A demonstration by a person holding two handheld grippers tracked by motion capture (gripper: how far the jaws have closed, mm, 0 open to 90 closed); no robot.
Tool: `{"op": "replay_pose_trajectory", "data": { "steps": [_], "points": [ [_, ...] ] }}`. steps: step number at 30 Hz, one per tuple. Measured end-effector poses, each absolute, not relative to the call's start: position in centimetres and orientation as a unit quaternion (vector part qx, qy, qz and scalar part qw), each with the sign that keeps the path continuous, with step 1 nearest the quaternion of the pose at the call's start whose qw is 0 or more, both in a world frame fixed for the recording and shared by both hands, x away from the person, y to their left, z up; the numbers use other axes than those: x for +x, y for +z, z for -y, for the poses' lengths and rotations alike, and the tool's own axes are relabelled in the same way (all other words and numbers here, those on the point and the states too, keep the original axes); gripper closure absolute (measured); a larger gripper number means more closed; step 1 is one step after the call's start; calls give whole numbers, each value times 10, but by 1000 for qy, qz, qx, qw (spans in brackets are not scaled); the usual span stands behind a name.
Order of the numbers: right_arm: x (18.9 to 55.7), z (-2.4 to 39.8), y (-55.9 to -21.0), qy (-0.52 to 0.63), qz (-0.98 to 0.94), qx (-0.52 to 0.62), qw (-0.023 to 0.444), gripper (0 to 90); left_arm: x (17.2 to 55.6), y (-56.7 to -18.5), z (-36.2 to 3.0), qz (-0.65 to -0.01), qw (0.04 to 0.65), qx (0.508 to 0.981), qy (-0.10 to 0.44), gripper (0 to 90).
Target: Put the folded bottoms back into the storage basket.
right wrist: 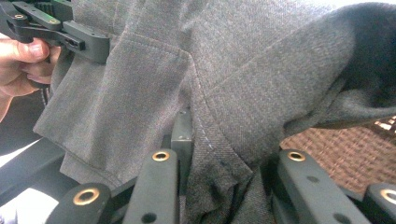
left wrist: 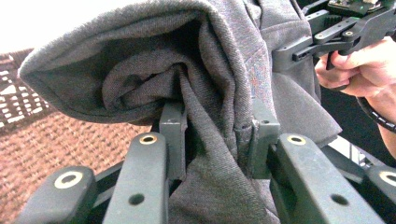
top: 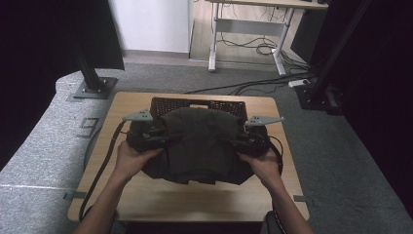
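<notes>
Grey garment bunched between both grippers' fingers, clamped each side, above wicker basket

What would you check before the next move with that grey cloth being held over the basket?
1. Left gripper clamped on the garment: ok, cloth is bunched between its jaws.
2. Right gripper clamped on the garment: ok, a seamed fold sits between its jaws.
3. Both grips level: ok, in the high view the two hands hold opposite sides at about the same height.
4. Garment over the basket: partly ok; its far part hangs over the basket, its near edge over the table.
5. Garment folded tidily: not ok, it sags in loose folds.
6. Room inside the basket: cannot tell, the cloth hides it.
</notes>
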State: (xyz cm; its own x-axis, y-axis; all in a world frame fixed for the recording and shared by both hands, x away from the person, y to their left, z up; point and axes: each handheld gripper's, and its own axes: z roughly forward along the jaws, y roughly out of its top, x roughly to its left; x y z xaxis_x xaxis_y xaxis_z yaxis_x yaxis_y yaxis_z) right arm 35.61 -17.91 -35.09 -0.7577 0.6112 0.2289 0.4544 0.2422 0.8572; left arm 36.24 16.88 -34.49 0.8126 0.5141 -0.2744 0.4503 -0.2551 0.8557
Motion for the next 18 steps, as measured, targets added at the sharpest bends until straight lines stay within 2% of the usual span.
{"op": "replay_pose_trajectory", "data": {
  "steps": [18],
  "points": [
    [404,173,-330,518,-777,339,111,691,414,-328,-174,-303,547,779,37,665]
  ]
}}
